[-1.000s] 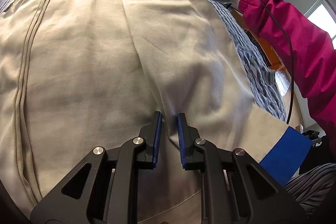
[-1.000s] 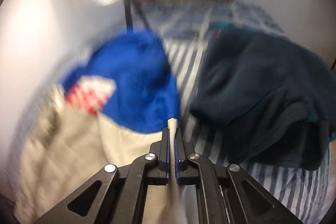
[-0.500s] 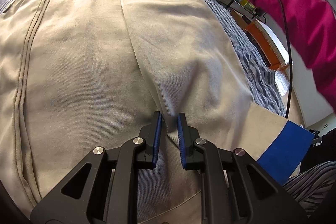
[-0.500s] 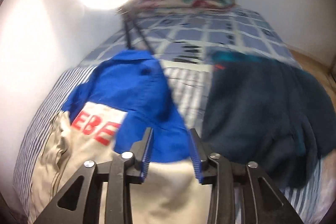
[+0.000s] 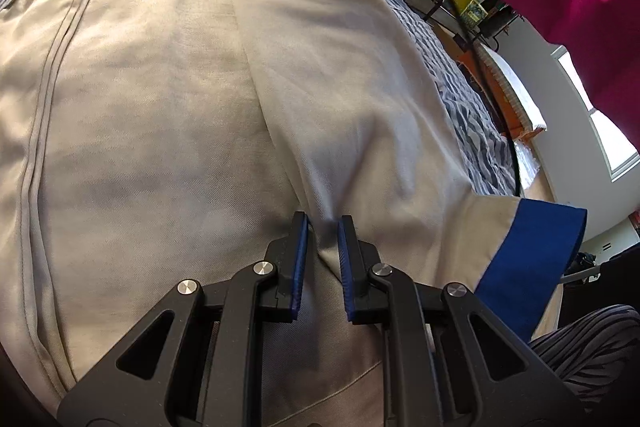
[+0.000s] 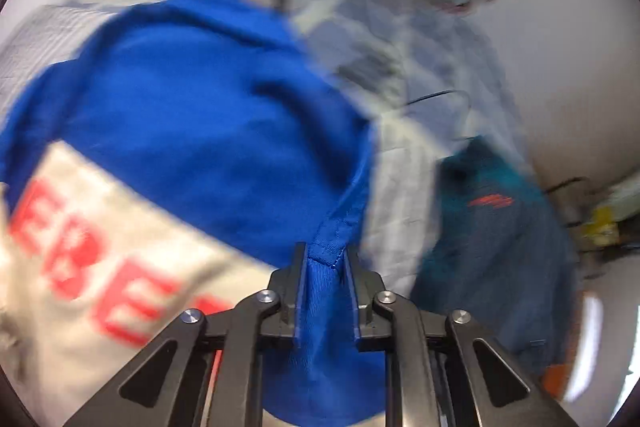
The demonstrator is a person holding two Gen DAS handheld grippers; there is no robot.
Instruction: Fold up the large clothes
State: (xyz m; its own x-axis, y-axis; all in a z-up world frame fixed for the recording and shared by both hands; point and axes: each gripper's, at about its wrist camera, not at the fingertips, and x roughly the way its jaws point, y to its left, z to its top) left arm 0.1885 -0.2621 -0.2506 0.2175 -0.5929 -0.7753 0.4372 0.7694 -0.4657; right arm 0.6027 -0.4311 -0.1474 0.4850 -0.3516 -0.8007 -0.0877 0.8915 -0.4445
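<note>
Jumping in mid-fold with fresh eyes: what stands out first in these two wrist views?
The big beige garment fills the left wrist view, with the left gripper pinching a ridge of its cloth near the bottom centre. In the blurred right wrist view, the blue fabric dominates, and the right gripper is closing on a hemmed fold of it. A magenta sleeve crosses the top right of the left view.

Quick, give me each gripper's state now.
Left gripper: shut on the beige cotton jacket.
Right gripper: closing on the jacket's blue fabric edge.
</note>
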